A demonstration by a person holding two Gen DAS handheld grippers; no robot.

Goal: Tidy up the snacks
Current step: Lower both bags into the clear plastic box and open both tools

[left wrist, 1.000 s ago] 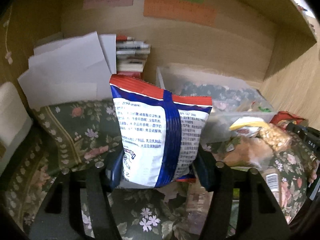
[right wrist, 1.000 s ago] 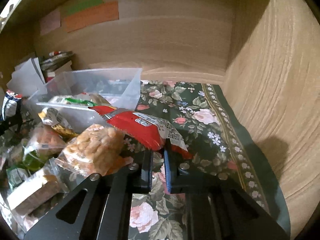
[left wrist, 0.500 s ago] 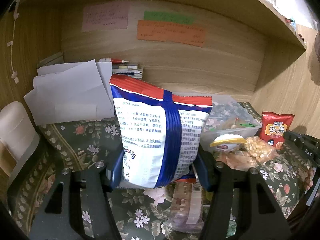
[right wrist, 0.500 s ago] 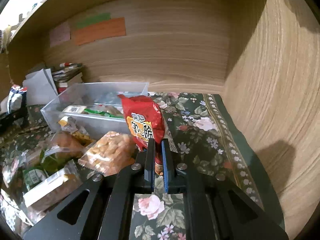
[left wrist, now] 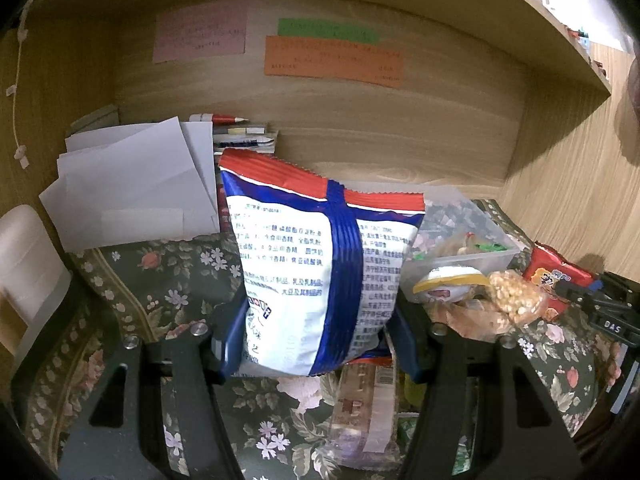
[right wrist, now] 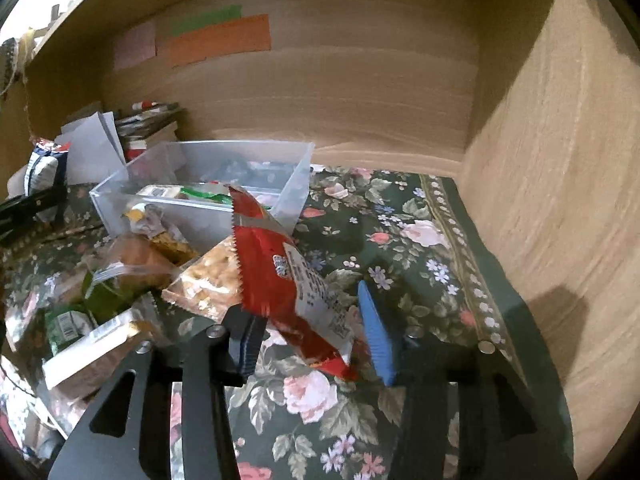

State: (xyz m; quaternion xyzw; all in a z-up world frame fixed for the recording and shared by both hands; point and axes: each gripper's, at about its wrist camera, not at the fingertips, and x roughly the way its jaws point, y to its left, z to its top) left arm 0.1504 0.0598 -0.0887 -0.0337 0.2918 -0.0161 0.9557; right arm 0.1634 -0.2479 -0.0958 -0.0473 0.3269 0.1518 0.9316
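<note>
My left gripper [left wrist: 316, 344] is shut on a white, blue and red snack bag [left wrist: 320, 264] and holds it upright above the floral cloth. My right gripper [right wrist: 312, 340] has its jaws opening. A red snack packet [right wrist: 280, 280] leans slanted between them, loose from the blue right pad [right wrist: 376, 336]. The same red packet [left wrist: 560, 280] shows at the right in the left wrist view. Behind it stands a clear plastic bin [right wrist: 296, 200] with several snacks inside. A clear packet of golden puffs [right wrist: 208, 280] lies just left of the red one.
Several loose snack packets [right wrist: 100, 320] are heaped on the floral cloth [right wrist: 400, 248] left of my right gripper. White paper sheets [left wrist: 132, 188] and stacked books [left wrist: 244, 140] fill the back left corner. Wooden walls [right wrist: 560, 160] close in the back and right.
My right gripper went from shut to parted jaws. The red packet, lifted upright half a second ago, now tips over between them. The left gripper still holds its bag.
</note>
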